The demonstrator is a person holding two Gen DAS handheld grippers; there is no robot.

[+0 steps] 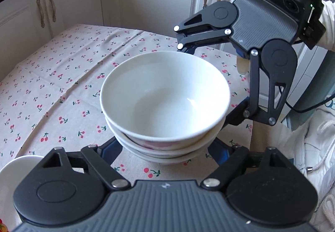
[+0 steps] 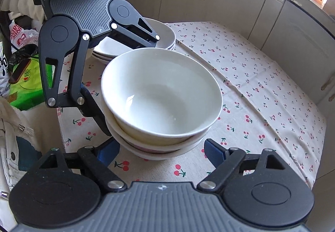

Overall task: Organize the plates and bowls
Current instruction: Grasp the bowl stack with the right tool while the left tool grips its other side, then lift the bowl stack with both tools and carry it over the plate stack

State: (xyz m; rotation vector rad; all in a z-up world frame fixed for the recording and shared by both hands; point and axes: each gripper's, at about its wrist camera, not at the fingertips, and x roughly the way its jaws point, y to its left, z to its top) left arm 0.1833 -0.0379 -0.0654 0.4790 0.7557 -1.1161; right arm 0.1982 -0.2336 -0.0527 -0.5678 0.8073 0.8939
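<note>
A stack of three white bowls (image 1: pixel 165 98) (image 2: pixel 161 94) stands on the cherry-print tablecloth (image 1: pixel 62 77), the lower ones with a pink pattern. My left gripper (image 1: pixel 165 148) straddles the stack's base from the near side, and its blue fingers (image 1: pixel 111 148) touch the lowest bowls on both sides. My right gripper (image 2: pixel 161 146) holds the same stack from the other side; its left finger lies against the bowls and its right finger (image 2: pixel 213 151) sits close beside them. Each gripper shows in the other's view (image 1: pixel 211 83) (image 2: pixel 125 81). I cannot tell whether the stack is off the cloth.
A pile of white plates (image 2: pixel 108 50) and deeper dishes (image 2: pixel 165 32) sits behind the left gripper. A white dish rim (image 1: pixel 18 167) shows by the left gripper's body. Cream cabinets (image 1: pixel 146 1) surround the table. Green bags (image 2: pixel 25 89) lie beyond the table edge.
</note>
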